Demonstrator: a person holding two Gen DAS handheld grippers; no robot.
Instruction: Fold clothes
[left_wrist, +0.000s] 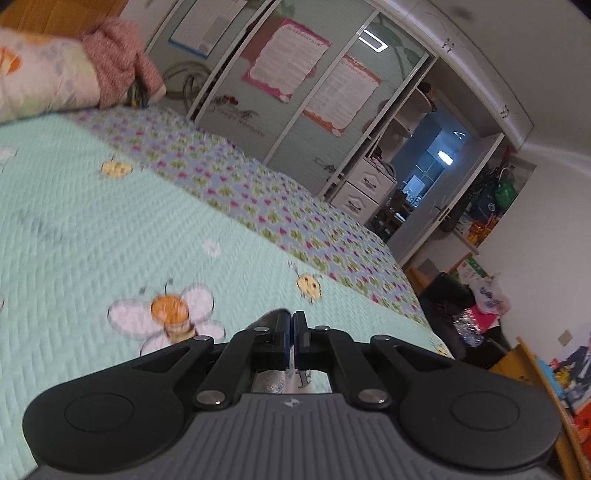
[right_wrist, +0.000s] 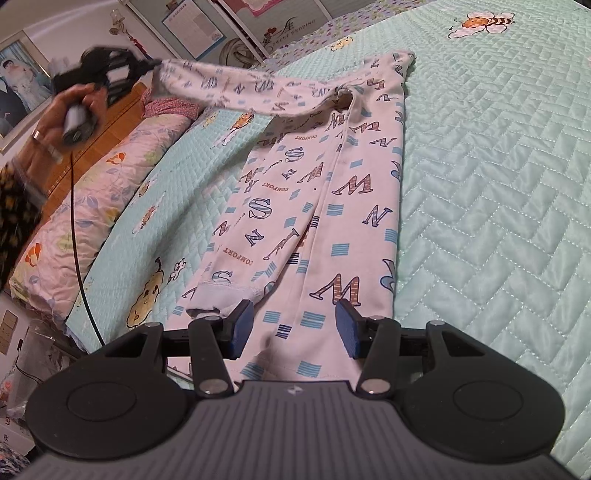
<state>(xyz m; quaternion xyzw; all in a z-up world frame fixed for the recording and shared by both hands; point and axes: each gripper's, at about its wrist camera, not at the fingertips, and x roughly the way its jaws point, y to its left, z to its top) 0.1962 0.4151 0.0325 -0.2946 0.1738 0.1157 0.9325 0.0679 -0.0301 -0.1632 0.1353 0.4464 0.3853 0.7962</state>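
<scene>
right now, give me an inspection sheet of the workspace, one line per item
surface: mint quilted bedspread with bee prints, bare to the right of the garment.
job's things: letter-print pyjama top lies lengthwise on the bed; one sleeve lifted off it.
clutter: floral pillow and pink cloth at the headboard.
grippers: left gripper shut on the sleeve end; right gripper open, over the hem, apart from it.
cables: black cable hangs from the left gripper, beside the bed.
surroundings: wardrobe doors with posters, drawers, bags on the floor.
</scene>
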